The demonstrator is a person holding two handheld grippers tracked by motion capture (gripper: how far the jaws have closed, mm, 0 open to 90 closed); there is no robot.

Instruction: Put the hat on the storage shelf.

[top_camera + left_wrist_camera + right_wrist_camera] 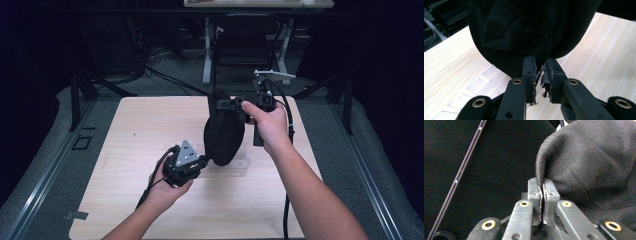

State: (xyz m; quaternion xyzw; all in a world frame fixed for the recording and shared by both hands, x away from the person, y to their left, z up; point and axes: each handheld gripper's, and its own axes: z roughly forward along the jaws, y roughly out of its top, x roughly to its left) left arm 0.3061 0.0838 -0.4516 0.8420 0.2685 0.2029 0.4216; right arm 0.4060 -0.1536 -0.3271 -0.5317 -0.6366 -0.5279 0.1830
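Note:
A black cloth hangs in a rounded bundle above the middle of the wooden table. My right gripper, held high, is shut on a folded top edge of the cloth; in the right gripper view the jaws are pressed tight on that fold. My left gripper sits low at the bottom of the bundle. In the left gripper view its jaws are pinched on the lower edge of the cloth, with frayed dark material between the pads.
Clear tape outlines lie on the tabletop under the cloth. A small piece of tape sits at the table's near left corner. Desk legs and cables stand on the dark floor beyond the far edge.

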